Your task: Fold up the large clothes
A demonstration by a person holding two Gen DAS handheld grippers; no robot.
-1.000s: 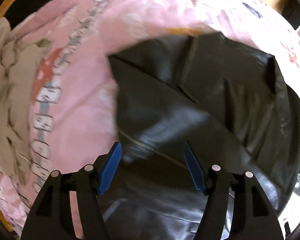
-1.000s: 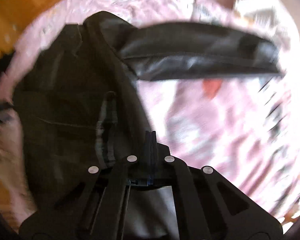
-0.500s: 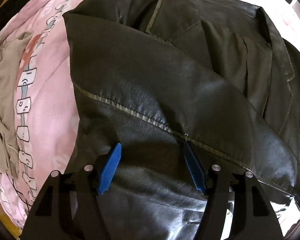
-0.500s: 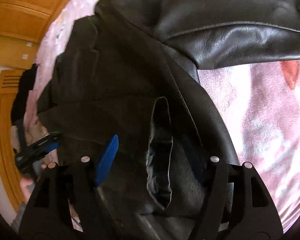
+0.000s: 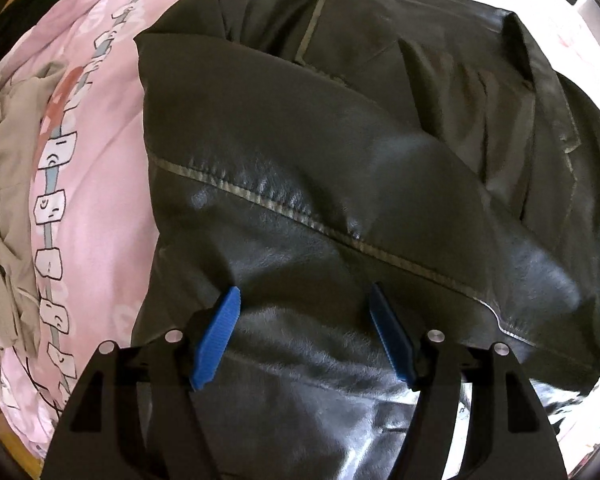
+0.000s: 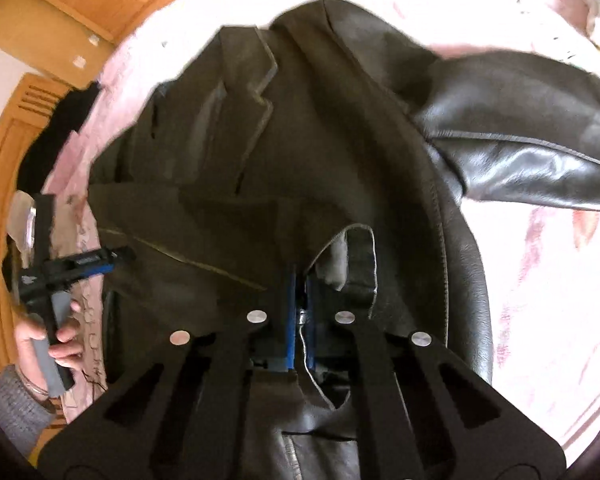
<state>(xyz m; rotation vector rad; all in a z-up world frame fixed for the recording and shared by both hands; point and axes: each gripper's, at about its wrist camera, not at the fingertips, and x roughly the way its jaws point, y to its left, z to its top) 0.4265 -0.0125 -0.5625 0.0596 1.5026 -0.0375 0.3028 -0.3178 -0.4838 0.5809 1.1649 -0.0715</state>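
Note:
A large black leather jacket [image 5: 340, 152] lies on a pink printed bedsheet [image 5: 100, 184]. In the left wrist view a sleeve is folded across its body, and my left gripper [image 5: 302, 312] is open just above the leather, holding nothing. In the right wrist view the jacket [image 6: 300, 160] shows its lapels, with one sleeve [image 6: 520, 148] stretched out to the right. My right gripper [image 6: 300, 280] is shut on a fold of the jacket's edge. The left gripper [image 6: 88, 260] also shows there, at the jacket's left side, in a hand.
A heap of grey-beige clothes [image 5: 4, 184] lies on the bed's left side. Wooden cupboards [image 6: 80, 8] and a wooden frame [image 6: 0, 200] stand beyond the bed. Pink sheet [image 6: 540, 280] extends to the right of the jacket.
My right gripper opened half a second ago and has now shut on a fold of the jacket's edge. The left gripper stayed open and moved in closer over the folded sleeve.

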